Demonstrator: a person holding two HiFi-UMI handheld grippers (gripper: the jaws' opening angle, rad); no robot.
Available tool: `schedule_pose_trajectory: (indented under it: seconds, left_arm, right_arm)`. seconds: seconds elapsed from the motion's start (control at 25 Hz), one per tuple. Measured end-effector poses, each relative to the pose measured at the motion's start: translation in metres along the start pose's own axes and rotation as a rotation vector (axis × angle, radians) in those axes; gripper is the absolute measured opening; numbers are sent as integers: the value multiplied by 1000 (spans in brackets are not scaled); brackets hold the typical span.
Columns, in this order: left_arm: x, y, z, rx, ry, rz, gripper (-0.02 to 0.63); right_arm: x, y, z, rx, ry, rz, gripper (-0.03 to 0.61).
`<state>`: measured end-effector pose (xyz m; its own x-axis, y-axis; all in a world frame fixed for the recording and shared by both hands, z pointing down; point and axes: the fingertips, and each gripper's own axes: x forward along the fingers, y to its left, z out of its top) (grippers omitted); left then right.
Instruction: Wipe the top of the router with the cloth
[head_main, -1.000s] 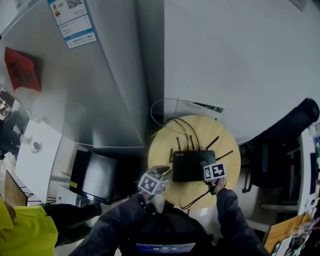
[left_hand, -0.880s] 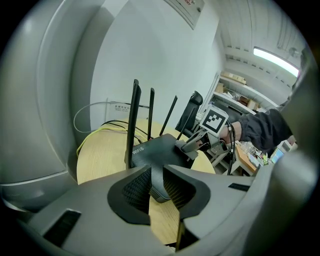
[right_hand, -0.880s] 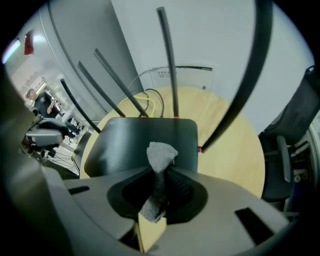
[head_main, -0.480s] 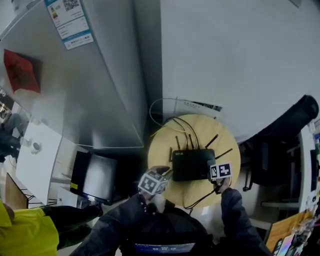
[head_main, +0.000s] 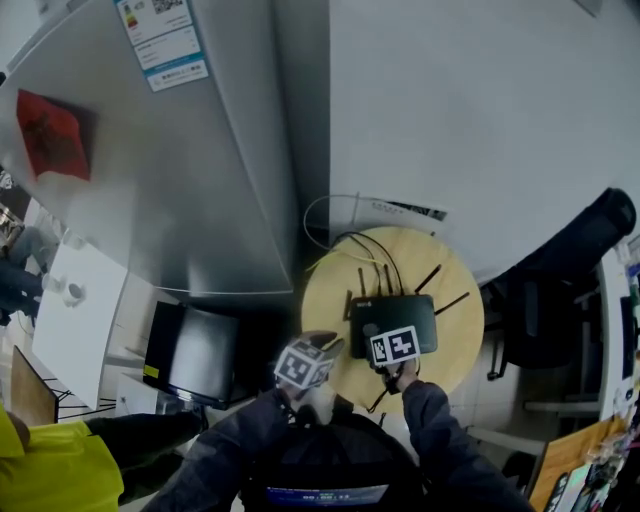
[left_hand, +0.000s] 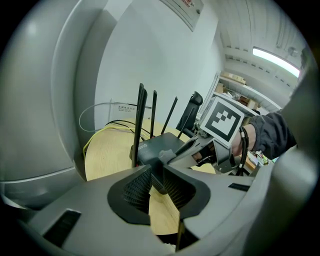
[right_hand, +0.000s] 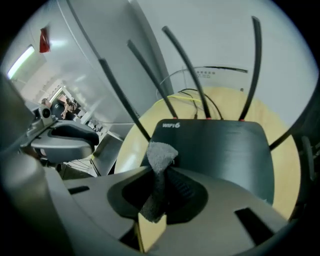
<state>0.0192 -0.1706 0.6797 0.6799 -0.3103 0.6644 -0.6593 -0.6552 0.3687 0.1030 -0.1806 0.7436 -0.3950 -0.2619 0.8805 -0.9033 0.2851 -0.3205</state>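
A black router (head_main: 400, 318) with several upright antennas sits on a round wooden table (head_main: 450, 335). My right gripper (head_main: 372, 331) is over the router's front left part, shut on a small grey cloth (right_hand: 160, 154). The cloth's tip rests by the router's (right_hand: 225, 145) front left corner, near its white lettering. My left gripper (head_main: 334, 347) hovers at the table's left edge, shut with nothing between its pads (left_hand: 169, 186). From the left gripper view, the router (left_hand: 161, 144), the cloth (left_hand: 166, 155) and the right gripper (left_hand: 172, 159) lie just ahead.
Black, yellow and white cables (head_main: 345, 240) trail behind the router to the wall. A tall grey cabinet (head_main: 170, 170) stands at the left, a black chair (head_main: 560, 290) at the right. A person in yellow (head_main: 50, 465) is at lower left.
My right gripper with the cloth slid from the router's right front side leftward to its front left part. The left gripper stayed put.
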Motion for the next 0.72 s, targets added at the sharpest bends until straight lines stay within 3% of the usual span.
schedule_pose_trajectory:
  seconds: [0.32,0.72]
  left_arm:
    - [-12,3,-12,-1,6,0,60]
    - [-6,-3,-4,18,-11,-3,60]
  right_arm:
    - [22,45,-7,-17,42,38,81]
    - [4,-1,-20,12,71,6,80]
